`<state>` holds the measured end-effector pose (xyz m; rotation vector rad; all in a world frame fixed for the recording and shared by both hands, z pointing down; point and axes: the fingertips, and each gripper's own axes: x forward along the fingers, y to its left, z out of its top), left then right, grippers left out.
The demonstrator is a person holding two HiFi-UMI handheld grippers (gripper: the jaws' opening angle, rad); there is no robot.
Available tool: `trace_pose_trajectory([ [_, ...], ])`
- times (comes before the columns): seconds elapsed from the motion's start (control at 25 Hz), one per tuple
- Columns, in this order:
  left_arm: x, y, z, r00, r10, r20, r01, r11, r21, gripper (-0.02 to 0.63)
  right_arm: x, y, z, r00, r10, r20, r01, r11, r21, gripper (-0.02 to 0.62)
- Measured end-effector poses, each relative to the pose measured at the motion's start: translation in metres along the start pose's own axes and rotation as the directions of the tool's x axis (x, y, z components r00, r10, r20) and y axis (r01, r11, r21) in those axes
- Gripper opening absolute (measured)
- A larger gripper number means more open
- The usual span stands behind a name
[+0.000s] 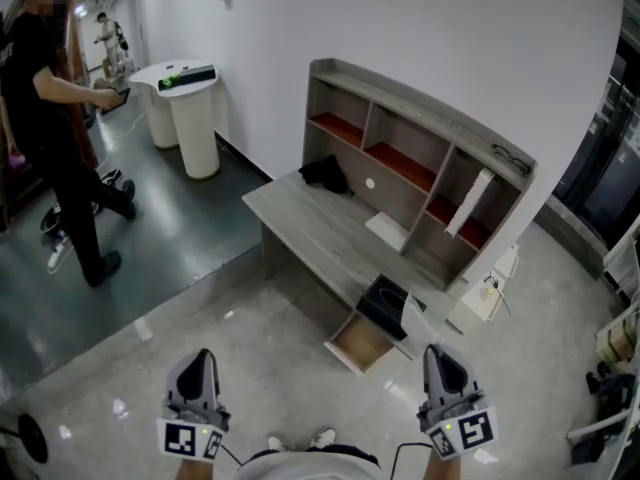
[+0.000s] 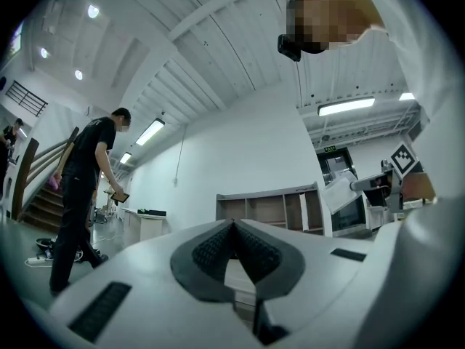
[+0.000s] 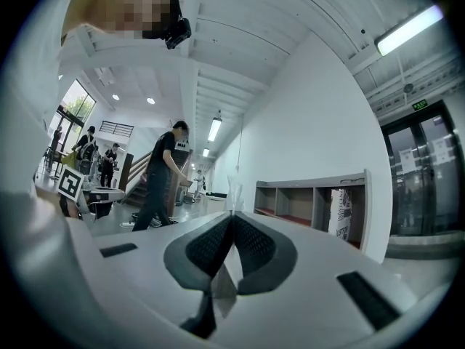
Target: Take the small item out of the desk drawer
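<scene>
The grey desk (image 1: 300, 211) with a shelf unit stands ahead of me, and its drawer (image 1: 360, 341) is pulled open, showing a pale wooden bottom. A black box (image 1: 383, 302) sits on the desk edge just above the drawer. Both grippers hang low near my body, well short of the desk. My left gripper (image 1: 202, 358) (image 2: 233, 224) is shut, with nothing between its pads. My right gripper (image 1: 441, 354) (image 3: 232, 215) is shut on a thin pale sliver (image 3: 234, 192) that pokes up past the fingertips. It looks like the small item.
The shelf unit (image 1: 420, 138) holds a white package (image 1: 468, 203). A black cloth (image 1: 325, 174) and a white sheet (image 1: 386, 229) lie on the desktop. A person in black (image 1: 55, 118) stands at the far left, beside white round tables (image 1: 190, 108). Racks stand at right (image 1: 610, 368).
</scene>
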<state>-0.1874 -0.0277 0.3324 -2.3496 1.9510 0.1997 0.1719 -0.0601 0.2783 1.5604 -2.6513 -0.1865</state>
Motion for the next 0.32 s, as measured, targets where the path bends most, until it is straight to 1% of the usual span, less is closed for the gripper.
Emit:
trace_pose_trajectory([
  [0.32, -0.0109, 0.0057, -0.0006, 1.000, 0.010, 0.000, -0.010, 1.000, 0.000, 0.017, -0.0026, 0.0097, 0.0002, 1.000, 0.006, 0.003, -0.006, 1.000, -0.001, 0.025],
])
